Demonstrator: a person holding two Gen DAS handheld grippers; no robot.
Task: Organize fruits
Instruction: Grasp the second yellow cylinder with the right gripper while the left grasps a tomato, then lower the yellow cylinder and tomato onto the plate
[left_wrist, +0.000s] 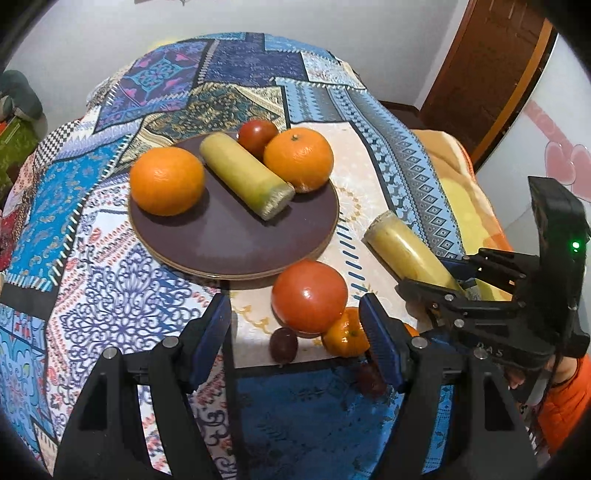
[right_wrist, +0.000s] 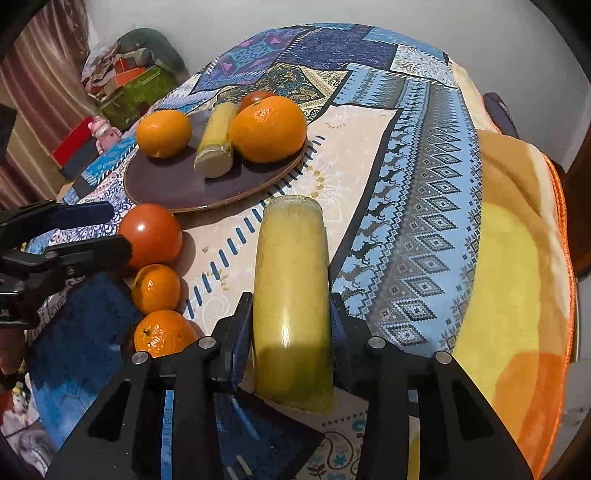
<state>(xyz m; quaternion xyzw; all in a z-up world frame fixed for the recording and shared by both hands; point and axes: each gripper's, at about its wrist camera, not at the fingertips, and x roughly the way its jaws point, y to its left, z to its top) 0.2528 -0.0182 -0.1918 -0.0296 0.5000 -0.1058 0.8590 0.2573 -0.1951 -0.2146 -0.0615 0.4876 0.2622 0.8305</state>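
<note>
A dark round plate (left_wrist: 236, 243) (right_wrist: 166, 188) holds two oranges (left_wrist: 167, 181) (left_wrist: 298, 159), a yellow-green cane piece (left_wrist: 245, 175) and a small tomato (left_wrist: 257, 136). My right gripper (right_wrist: 291, 325) is shut on a second cane piece (right_wrist: 291, 295) (left_wrist: 410, 254), right of the plate. My left gripper (left_wrist: 295, 328) is open, its fingers either side of a large tomato (left_wrist: 309, 295) (right_wrist: 151, 234) below the plate. Two small tangerines (right_wrist: 157, 288) (right_wrist: 162, 332) and dark grapes (left_wrist: 283, 344) lie beside the tomato.
A patterned patchwork cloth (left_wrist: 110, 280) covers the table. An orange and yellow blanket (right_wrist: 509, 258) lies at the right edge. Boxes and clutter (right_wrist: 125, 81) stand beyond the far left. A wooden door (left_wrist: 487, 66) is at the back right.
</note>
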